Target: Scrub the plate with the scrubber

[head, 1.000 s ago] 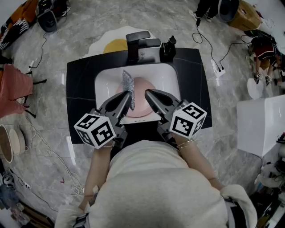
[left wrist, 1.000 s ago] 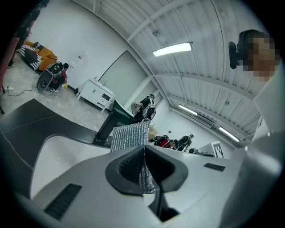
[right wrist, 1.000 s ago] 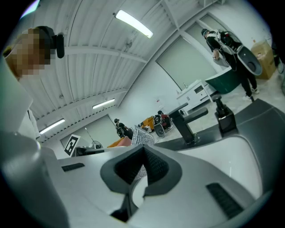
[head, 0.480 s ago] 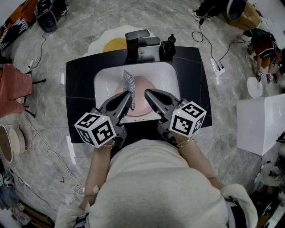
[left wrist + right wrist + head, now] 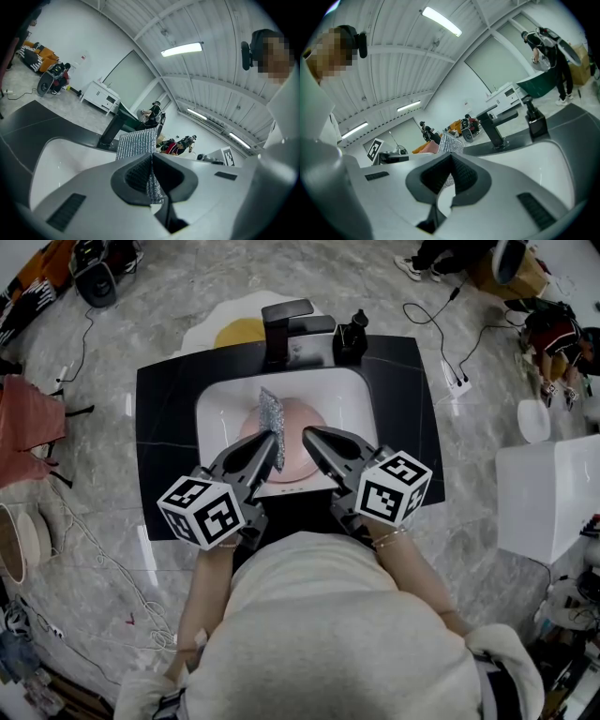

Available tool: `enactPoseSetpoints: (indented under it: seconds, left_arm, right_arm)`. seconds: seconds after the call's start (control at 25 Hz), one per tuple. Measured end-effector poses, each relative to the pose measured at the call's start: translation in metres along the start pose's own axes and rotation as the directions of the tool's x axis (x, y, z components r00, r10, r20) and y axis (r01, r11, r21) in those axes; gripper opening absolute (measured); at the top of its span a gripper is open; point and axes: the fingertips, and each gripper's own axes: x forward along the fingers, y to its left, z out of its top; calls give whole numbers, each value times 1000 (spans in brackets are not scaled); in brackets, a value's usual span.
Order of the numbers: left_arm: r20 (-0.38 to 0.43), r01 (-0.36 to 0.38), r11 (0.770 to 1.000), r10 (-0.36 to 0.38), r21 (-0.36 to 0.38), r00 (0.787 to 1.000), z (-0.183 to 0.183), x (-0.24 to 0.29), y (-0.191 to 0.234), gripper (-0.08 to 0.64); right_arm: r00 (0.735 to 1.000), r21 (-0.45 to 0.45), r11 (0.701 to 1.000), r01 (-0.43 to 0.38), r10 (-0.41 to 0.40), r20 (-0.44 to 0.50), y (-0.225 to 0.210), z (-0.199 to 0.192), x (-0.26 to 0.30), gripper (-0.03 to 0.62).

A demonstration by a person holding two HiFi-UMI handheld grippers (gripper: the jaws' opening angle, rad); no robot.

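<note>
A pink plate lies in the white sink. A silver mesh scrubber stands on edge over the plate's left part, with my left gripper shut on its lower end. In the left gripper view the scrubber rises from between the closed jaws of that gripper. My right gripper is just right of the scrubber, above the plate, shut with nothing in it. In the right gripper view its jaws meet, and the scrubber shows behind them.
A black faucet and a dark soap bottle stand at the back of the black counter. A white and yellow mat lies behind the counter. Cables and a white box are on the floor to the right.
</note>
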Motion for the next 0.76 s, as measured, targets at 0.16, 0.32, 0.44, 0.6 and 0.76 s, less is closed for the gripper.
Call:
enactPoseSetpoints:
  seconds: [0.16, 0.32, 0.44, 0.6, 0.76]
  left_arm:
    - [-7, 5, 1000, -5, 0, 1000, -2, 0, 0, 32]
    - [-26, 10, 1000, -10, 6, 1000, -6, 1, 0, 32]
    - [-34, 12, 1000, -12, 7, 999, -8, 2, 0, 32]
    - [-31, 20, 1000, -19, 4, 999, -8, 2, -2, 32]
    - [-34, 29, 1000, -29, 8, 999, -9, 2, -4, 32]
  right_arm:
    - [1000, -2, 1000, -6, 6, -11, 2, -4, 2, 6]
    - [1000, 0, 1000, -18, 18, -11, 4, -7, 5, 5]
    - [1000, -2, 1000, -10, 10, -22, 3, -6, 4, 6]
    - [1000, -1, 1000, -3, 3, -25, 1, -8, 2, 6]
    - [999, 0, 1000, 4, -4, -36, 0, -10, 2, 6]
